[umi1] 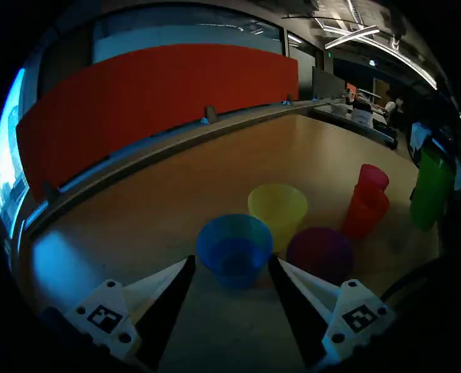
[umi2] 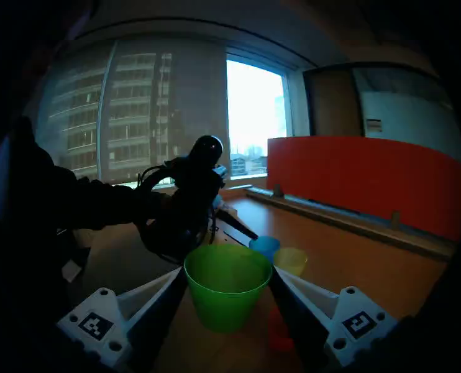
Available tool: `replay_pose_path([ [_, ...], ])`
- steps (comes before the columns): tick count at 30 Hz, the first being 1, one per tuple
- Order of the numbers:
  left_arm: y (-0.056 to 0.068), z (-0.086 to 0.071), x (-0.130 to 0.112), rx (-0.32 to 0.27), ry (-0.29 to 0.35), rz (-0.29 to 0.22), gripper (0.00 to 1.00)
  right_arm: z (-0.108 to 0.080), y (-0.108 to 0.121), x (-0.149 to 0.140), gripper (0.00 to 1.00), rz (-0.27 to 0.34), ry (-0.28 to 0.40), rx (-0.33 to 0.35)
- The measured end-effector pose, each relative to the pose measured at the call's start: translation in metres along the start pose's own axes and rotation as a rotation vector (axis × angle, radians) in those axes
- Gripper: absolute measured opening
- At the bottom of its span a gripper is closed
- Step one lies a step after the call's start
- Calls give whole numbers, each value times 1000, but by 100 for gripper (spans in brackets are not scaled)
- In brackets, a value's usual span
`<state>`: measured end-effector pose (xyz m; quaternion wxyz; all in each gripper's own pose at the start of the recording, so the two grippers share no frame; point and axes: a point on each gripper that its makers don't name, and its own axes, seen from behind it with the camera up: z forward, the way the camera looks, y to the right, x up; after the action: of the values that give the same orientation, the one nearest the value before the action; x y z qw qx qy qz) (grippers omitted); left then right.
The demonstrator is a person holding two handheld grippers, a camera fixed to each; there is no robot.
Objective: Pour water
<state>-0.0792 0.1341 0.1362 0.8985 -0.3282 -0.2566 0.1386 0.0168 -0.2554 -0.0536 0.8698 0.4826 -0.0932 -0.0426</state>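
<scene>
Green plastic cup (umi2: 225, 292) clamped in right gripper (umi2: 227, 273), held above wooden table (umi1: 168, 205). Blue plastic cup (umi1: 234, 248) pinched in left gripper (umi1: 232, 264), standing on that table. Seemingly bringing source over receiver; next, likely centre green rim above blue mouth, then tilt slowly.

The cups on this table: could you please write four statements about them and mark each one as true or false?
1. The blue cup sits between the jaws of the left gripper. True.
2. The yellow cup lies on its side. False: it stands upright, mouth up.
3. The green cup is between the jaws of the right gripper. True.
4. The purple cup is stacked on the yellow cup. False: it stands beside it.
</scene>
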Motion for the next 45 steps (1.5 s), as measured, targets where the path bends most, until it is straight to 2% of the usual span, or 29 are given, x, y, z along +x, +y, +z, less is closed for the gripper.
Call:
replay_pose_path([
  [29,0,22,-1,-34,-41,15,87,3,-11,-13,94,12,-20,24],
  [45,0,28,1,-31,-29,11,86,2,-15,-15,93,-2,-24,28],
])
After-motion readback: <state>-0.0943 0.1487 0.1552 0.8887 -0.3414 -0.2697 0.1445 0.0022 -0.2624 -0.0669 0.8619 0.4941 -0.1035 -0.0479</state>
